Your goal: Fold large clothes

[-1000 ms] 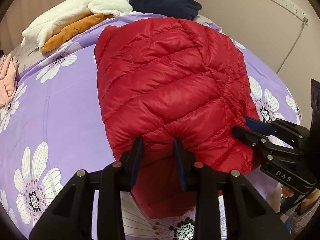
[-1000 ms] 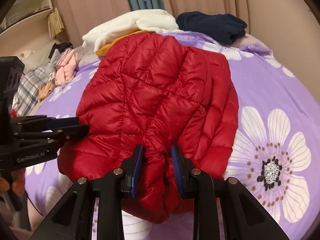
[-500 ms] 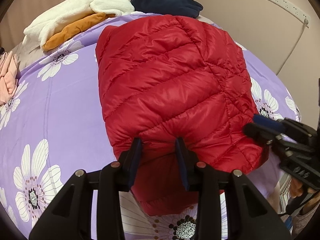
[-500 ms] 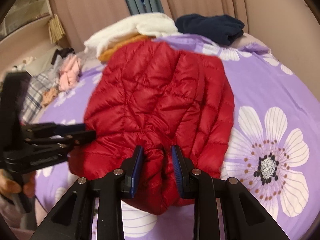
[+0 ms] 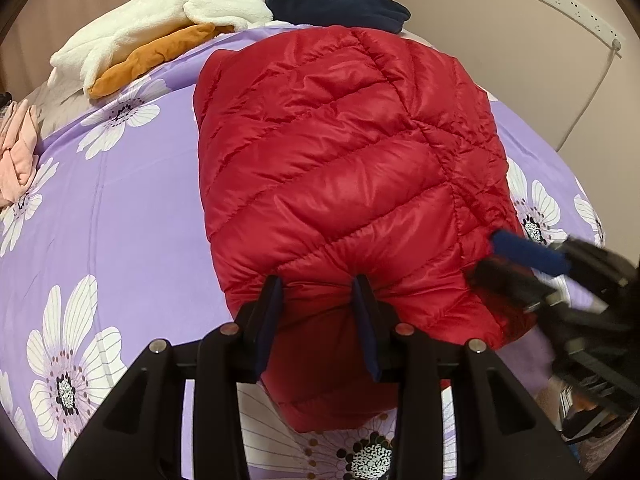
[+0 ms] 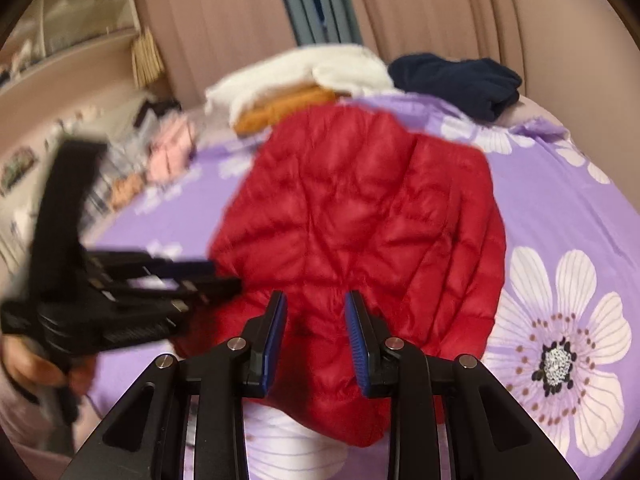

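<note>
A red puffer jacket (image 5: 340,184) lay folded in a bulky bundle on the bed's purple flowered sheet (image 5: 120,208), its near hem hanging toward the cameras. The left gripper (image 5: 316,292) had its fingers (image 5: 269,312) clamped on a gathered pinch of that near hem, the quilting puckered between them. The right gripper (image 6: 316,320), further right along the same edge, had red fabric bunched between its blue-padded fingers (image 6: 276,328); the blurred view left it unclear whether the pads pressed on it. At the far end of the bed sat a white fleece (image 5: 160,28) over an orange garment (image 5: 156,60), with a navy garment (image 5: 340,8) just right of them. Pink clothes (image 5: 18,148) lay at the far left edge.
</note>
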`<state>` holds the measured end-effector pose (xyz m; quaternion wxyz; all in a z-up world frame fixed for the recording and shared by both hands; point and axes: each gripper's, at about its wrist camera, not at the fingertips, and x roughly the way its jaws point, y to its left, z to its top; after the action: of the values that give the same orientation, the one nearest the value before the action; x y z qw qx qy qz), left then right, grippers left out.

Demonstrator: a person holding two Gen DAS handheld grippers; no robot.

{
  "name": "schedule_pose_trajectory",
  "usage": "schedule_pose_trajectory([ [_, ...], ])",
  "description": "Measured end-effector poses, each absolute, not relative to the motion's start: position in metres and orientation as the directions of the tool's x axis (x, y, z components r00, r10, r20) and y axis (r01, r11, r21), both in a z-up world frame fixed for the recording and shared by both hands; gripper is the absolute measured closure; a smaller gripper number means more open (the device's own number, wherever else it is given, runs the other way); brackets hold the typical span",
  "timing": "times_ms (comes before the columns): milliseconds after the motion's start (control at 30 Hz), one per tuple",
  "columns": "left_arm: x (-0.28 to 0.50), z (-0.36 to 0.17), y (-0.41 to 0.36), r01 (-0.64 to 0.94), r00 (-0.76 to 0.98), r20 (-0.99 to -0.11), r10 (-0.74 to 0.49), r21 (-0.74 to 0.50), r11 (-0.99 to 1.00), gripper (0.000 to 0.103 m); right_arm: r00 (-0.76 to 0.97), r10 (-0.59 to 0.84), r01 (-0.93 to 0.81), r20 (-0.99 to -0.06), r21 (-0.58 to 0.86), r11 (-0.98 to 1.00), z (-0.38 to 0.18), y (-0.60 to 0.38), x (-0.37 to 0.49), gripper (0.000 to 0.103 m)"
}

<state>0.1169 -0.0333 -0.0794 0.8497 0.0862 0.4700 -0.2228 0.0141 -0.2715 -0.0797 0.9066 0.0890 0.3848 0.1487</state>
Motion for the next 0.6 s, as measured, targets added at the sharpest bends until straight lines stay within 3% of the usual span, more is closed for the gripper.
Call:
schedule_pose_trajectory([
  [500, 0.143, -0.042, -0.026, 0.431, 0.550, -0.737, -0.392, -0.151, 0.890, 0.065, 0.643, 0.350, -0.202, -0.681, 0.289, 0.936, -0.091, -0.268, 0.016, 0.074],
  [600, 0.165, -0.049, -0.025, 0.418, 0.529, -0.750, -0.397, -0.176, 0.891, 0.065, 0.639, 0.355, -0.207, -0.683, 0.292, 0.934, -0.092, -0.269, 0.019, 0.074],
])
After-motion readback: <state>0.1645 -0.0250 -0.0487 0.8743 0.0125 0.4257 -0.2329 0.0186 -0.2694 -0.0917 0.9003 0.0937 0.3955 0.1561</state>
